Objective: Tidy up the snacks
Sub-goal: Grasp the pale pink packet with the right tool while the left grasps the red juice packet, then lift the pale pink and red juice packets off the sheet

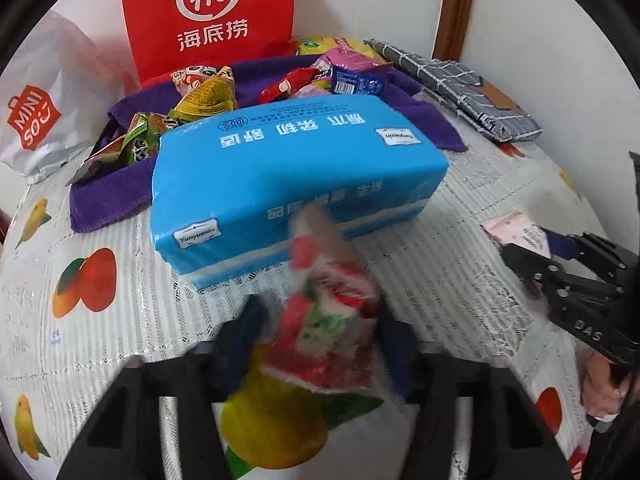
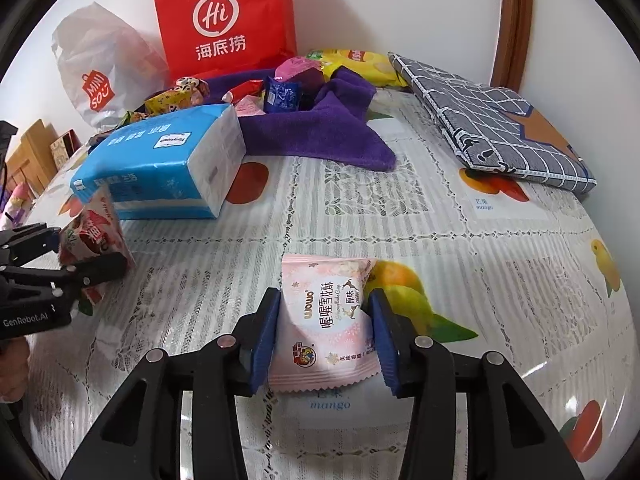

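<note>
While the right claw (image 2: 324,320) grips the pink snack (image 2: 324,320) at lower centre and the left claw (image 1: 320,332) clamps a red packet (image 1: 324,328), carry both level toward the purple cloth (image 2: 320,136) at upper centre.

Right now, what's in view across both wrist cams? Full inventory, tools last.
tissue pack: 1, blue and white, left-centre of the table, against the purple towel
purple towel: 1, purple, rumpled at the back, snacks piled on it
snack pile: several packets, mixed colours, exact count unclear, on the towel
red bag: 1, red with white logo, upright against the wall
white bag: 1, white with red logo, back left
checked cloth: 1, grey-blue with white grid, folded, back right
tablecloth: 1, white lace with fruit prints
red snack packet: 1, red, white and green, blurred, in the left tool
pink snack packet: 1, pale pink, in the right tool
left tool: closed on the red packet
right tool: closed on the pink packet
</note>
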{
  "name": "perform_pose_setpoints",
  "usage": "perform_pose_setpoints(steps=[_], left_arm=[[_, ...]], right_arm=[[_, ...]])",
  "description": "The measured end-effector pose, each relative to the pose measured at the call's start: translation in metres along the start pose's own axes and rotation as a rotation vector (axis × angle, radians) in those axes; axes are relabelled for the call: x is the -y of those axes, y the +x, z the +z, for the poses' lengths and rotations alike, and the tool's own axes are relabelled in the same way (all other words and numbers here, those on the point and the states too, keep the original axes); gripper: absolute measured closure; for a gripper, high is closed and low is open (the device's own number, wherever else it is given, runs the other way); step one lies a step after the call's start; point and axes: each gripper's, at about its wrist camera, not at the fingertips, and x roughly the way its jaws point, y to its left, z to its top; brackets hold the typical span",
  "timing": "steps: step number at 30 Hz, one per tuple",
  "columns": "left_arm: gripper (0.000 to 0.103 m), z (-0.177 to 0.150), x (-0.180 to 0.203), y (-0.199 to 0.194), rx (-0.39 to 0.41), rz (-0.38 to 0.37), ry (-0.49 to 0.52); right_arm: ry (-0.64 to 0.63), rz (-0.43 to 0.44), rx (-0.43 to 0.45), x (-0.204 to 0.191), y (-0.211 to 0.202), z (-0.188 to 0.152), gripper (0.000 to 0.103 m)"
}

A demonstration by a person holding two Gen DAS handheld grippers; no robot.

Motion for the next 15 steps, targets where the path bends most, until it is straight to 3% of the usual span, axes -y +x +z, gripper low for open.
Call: perform_pose_setpoints(steps=[2,4,11,15], left_arm=[[0.074,0.000,-0.008,-0.003,-0.016,-0.031,-0.032],[0.074,-0.003,-0.016,-0.005,-0.025,-0.055,-0.060],[0.074,-0.030,-0.055,-0.025,-0.005,0.071,-0.143],[0.071,-0.042,-0.075,-0.032,0.022,0.127,-0.195]], right_arm=[[0.008,0.000,0.000,-0.002,0.001,0.002,0.061],[0.011,0.008,-0.002,-0.005,0.002,0.004,0.061],[-0.045,0.092,-0.012,-0.045,0.007,0.014,0.061],[-0.083,0.066,-0.003,-0.065,0.010,0.013,0.060]])
